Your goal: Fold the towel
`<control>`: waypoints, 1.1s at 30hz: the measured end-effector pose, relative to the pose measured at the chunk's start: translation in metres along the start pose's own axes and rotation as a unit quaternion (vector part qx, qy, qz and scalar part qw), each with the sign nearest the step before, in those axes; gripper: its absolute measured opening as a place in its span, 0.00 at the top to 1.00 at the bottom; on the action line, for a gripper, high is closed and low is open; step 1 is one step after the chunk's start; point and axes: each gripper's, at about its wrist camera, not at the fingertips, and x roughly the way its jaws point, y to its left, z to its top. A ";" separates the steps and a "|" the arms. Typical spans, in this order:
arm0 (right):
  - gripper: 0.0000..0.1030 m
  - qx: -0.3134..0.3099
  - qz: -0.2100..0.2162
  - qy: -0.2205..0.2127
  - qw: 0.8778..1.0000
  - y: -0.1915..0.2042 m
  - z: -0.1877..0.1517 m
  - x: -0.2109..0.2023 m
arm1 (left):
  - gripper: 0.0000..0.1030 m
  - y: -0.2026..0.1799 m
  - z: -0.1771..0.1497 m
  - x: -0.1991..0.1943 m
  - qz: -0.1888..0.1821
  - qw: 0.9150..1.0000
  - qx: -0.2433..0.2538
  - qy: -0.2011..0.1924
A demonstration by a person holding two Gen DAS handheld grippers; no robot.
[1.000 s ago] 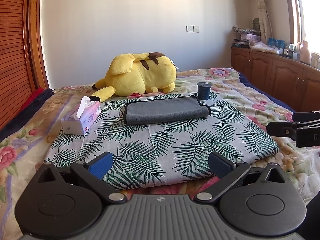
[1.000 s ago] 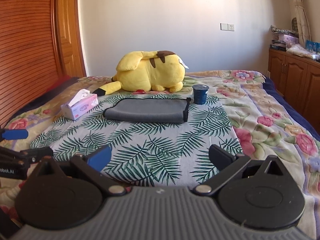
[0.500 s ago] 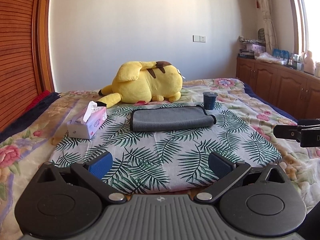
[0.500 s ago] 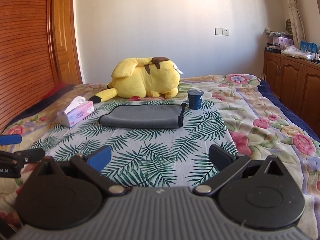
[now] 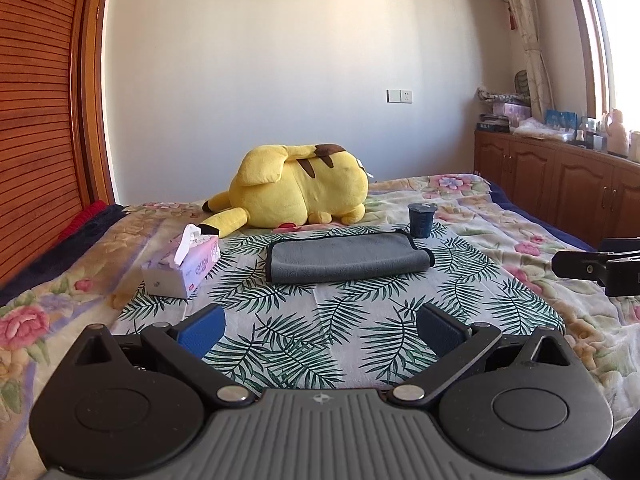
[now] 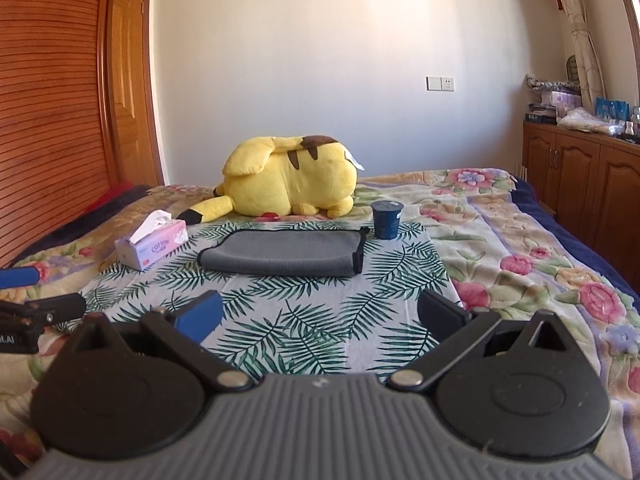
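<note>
A grey towel (image 5: pixel 346 258) with a dark edge lies folded into a flat rectangle on a palm-leaf cloth (image 5: pixel 340 320) on the bed. It also shows in the right wrist view (image 6: pixel 282 256). My left gripper (image 5: pixel 320 330) is open and empty, well short of the towel, near the cloth's front edge. My right gripper (image 6: pixel 320 316) is open and empty, also well back from the towel. Each gripper shows at the edge of the other's view.
A yellow plush toy (image 5: pixel 300 192) lies behind the towel. A tissue box (image 5: pixel 182 266) stands left of it. A dark blue cup (image 5: pixel 421 220) stands at the towel's far right corner. Wooden cabinets (image 5: pixel 560 184) line the right wall, a slatted wooden door (image 5: pixel 36 112) the left.
Both grippers have tilted upward, so the bed and towel sit lower in both views. The towel has not moved. Both stay open.
</note>
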 end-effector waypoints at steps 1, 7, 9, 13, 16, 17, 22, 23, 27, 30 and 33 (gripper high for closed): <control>0.00 0.000 0.000 -0.001 1.000 0.000 0.000 -0.001 | 0.16 0.000 0.000 -0.001 0.001 1.000 0.001 -0.003; 0.00 -0.007 0.000 -0.021 1.000 0.002 0.001 -0.010 | 0.16 0.000 0.001 -0.005 0.000 1.000 0.002 -0.015; 0.00 -0.009 -0.001 -0.024 1.000 0.002 0.002 -0.011 | 0.16 0.001 0.001 -0.006 -0.001 1.000 0.000 -0.018; 0.00 -0.010 -0.006 -0.032 0.999 0.002 0.002 -0.012 | 0.16 0.001 0.002 -0.007 0.000 1.000 -0.002 -0.024; 0.00 -0.007 -0.014 -0.039 0.999 0.000 0.002 -0.012 | 0.16 0.001 0.003 -0.008 0.002 1.000 -0.003 -0.029; 0.00 -0.005 -0.016 -0.040 0.999 -0.001 0.002 -0.012 | 0.16 0.001 0.003 -0.008 0.002 1.000 -0.003 -0.030; 0.00 0.002 -0.020 -0.040 0.999 -0.003 0.002 -0.012 | 0.16 0.001 0.004 -0.010 0.003 0.999 -0.004 -0.032; 0.00 0.001 -0.020 -0.041 0.999 -0.002 0.002 -0.012 | 0.16 0.001 0.004 -0.010 0.003 0.999 -0.004 -0.032; 0.00 -0.002 -0.020 -0.040 0.999 -0.002 0.001 -0.012 | 0.16 0.001 0.004 -0.010 0.003 0.999 -0.003 -0.033; 0.00 -0.003 -0.020 -0.040 0.999 -0.001 0.001 -0.012 | 0.16 0.001 0.004 -0.010 0.003 0.999 -0.003 -0.033; 0.00 -0.003 -0.020 -0.040 0.999 -0.001 0.001 -0.012 | 0.16 0.001 0.004 -0.010 0.003 0.999 -0.003 -0.033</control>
